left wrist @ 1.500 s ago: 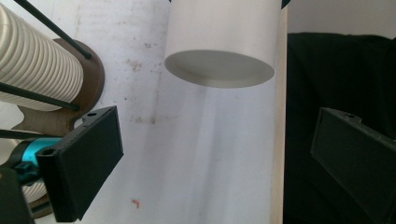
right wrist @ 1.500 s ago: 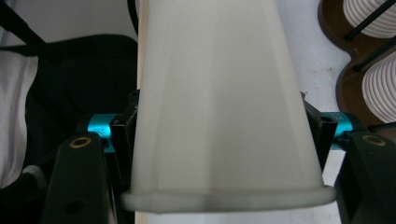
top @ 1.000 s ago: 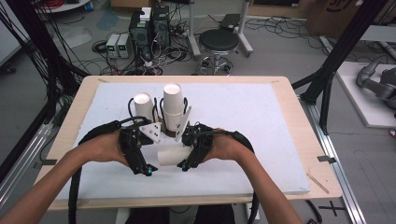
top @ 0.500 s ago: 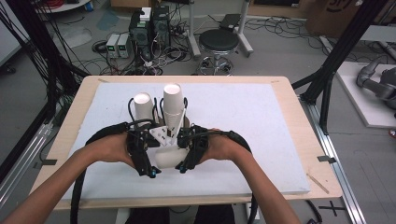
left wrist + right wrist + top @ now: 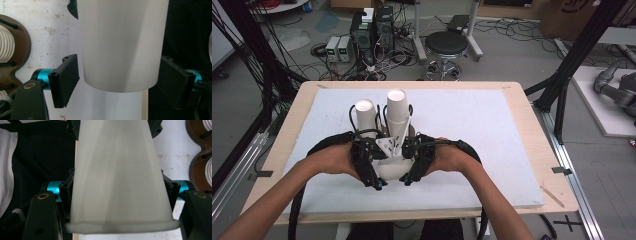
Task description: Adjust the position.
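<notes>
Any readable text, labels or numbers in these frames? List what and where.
None readable.
White cup between the left tongs: plain, no print.
Cardboard box at the top right of the high view: dark marking, cut off and too blurred to read.
Grey units on the floor: too small to tell.

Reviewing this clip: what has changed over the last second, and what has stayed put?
The left gripper moved in toward the white cup held between the hands, and its jaws have just been closing around the cup's closed end; in the left gripper view a small gap remains at the left pad. The right gripper stayed clamped on the cup. The two cup stacks behind did not move.
</notes>
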Motion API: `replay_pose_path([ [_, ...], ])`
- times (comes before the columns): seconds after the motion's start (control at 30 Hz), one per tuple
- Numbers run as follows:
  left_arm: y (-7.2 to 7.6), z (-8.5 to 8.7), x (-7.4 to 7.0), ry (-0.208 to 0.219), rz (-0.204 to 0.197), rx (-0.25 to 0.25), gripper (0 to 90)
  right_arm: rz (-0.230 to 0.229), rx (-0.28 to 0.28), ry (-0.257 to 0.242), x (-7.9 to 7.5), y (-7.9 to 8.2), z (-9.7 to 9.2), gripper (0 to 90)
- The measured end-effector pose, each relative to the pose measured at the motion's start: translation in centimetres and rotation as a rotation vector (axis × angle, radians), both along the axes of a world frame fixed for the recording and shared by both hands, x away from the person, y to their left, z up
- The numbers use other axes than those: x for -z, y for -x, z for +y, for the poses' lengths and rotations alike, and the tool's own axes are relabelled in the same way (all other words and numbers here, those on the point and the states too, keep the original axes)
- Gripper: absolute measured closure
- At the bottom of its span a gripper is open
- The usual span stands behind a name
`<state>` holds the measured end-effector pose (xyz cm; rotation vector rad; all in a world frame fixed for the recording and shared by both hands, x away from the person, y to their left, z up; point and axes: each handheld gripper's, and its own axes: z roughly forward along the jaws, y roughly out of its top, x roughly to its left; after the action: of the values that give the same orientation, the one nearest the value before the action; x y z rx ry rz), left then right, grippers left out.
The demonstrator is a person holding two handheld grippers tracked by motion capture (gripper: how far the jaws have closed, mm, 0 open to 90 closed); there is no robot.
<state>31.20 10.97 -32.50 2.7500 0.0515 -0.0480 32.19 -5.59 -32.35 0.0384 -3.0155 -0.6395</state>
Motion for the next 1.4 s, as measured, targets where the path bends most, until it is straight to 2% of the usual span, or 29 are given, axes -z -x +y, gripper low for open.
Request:
replay_pose_path([
  [0.23, 0.1, -0.2, 0.1, 0.020, 0.028, 0.005, 30.5, 0.012, -0.008, -0.004, 0.0, 0.0, 0.0, 33.3],
  [0.33, -0.2, -0.1, 0.0, 0.015, 0.006, 0.023, 35.1, 0.009, -0.013, -0.001, 0.0, 0.0, 0.0, 33.4],
  [0.43, -0.1, 0.0, 0.3, 0.036, 0.010, 0.009, 35.6, 0.004, 0.000, -0.005, 0.0, -0.1, 0.0, 33.4],
  [0.57, -0.2, 0.0, 0.4, 0.036, 0.008, 0.012, 35.8, 0.008, -0.003, 0.003, 0.1, -0.1, 0.0, 33.4],
  [0.67, -0.1, 0.1, 0.4, 0.051, 0.013, -0.002, 36.0, 0.005, -0.004, 0.002, 0.0, -0.2, 0.0, 33.4],
  [0.8, -0.1, 0.1, 0.5, 0.047, 0.013, -0.003, 36.1, 0.009, -0.007, 0.000, 0.1, -0.2, 0.1, 31.0],
  [0.83, -0.2, 0.1, 0.4, 0.027, 0.002, 0.019, 36.0, 0.005, -0.014, 0.000, 0.2, -0.2, 0.1, 28.1],
  [0.97, -0.1, 0.1, 0.5, 0.031, 0.005, 0.010, 35.9, 0.002, 0.002, -0.030, 0.2, -0.1, 0.2, 13.4],
  [1.17, 0.0, 0.2, 0.5, 0.023, 0.015, 0.005, 35.9, -0.009, 0.027, -0.087, -0.2, -0.2, -0.1, 13.3],
  [1.2, 0.0, 0.2, 0.6, 0.028, 0.016, -0.004, 35.8, -0.005, 0.023, -0.112, -0.5, -0.2, -0.3, 13.3],
  [1.27, -0.1, 0.1, 0.6, 0.016, 0.004, 0.008, 35.8, -0.004, 0.028, -0.117, -0.6, -0.2, -0.3, 13.3],
  [1.4, 0.0, -0.2, 1.0, 0.008, 0.006, 0.002, 35.8, -0.005, 0.023, -0.168, -1.0, -0.3, -0.6, 13.3],
])
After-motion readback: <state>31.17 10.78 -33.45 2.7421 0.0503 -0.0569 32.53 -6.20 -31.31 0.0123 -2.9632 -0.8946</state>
